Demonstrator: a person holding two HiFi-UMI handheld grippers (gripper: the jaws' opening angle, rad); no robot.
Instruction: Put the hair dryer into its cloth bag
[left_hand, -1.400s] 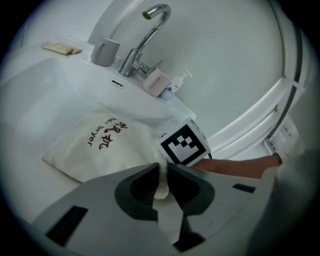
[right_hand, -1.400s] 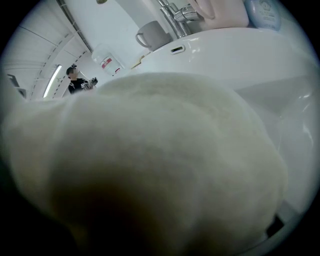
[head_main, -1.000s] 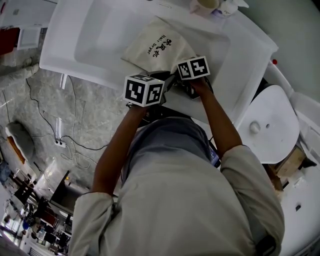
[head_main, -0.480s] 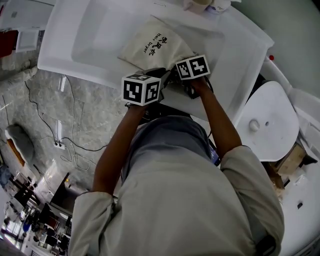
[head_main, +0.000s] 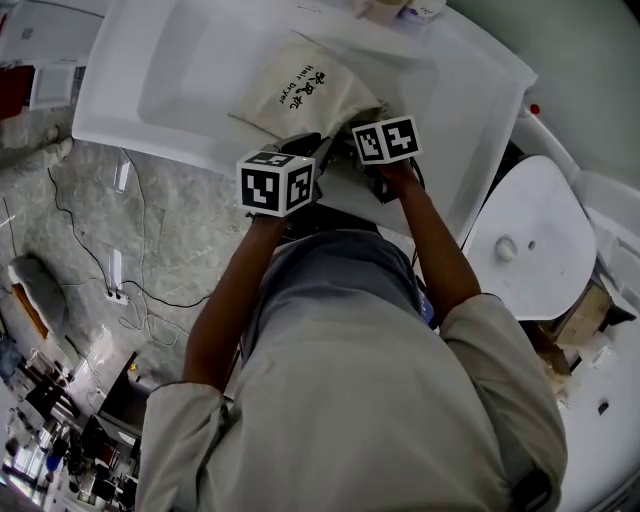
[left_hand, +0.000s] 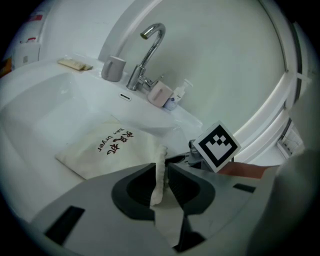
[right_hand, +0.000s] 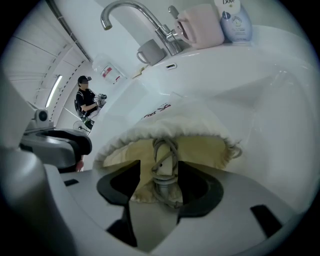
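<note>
Head view: the cloth bag (head_main: 300, 95) lies in the sink (head_main: 180, 60).

Left gripper view: the left gripper (left_hand: 161, 182) fingers pinch its soft, floppy rim.

Right gripper view: the right gripper (right_hand: 166, 182) fingers squeeze the hair dryer (right_hand: 165, 162) by its hard, cord-wrapped end at the bag's mouth. It is probably heavy.

Left hand-held gripper (left_hand: 161, 170) pinches cloth bag (left_hand: 107, 150); right hand-held gripper (right_hand: 160, 166) clamps, seemingly, hair dryer (right_hand: 164, 149).

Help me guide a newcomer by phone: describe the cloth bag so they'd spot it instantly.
Find the white sink with the chrome faucet. In its basin lies the cloth bag, flat and cream-coloured, its mouth toward the near rim. Unlike the grey cup, pink cup and bottle by the faucet, it is soft fabric printed "Hair Dryer" beside larger characters.
</note>
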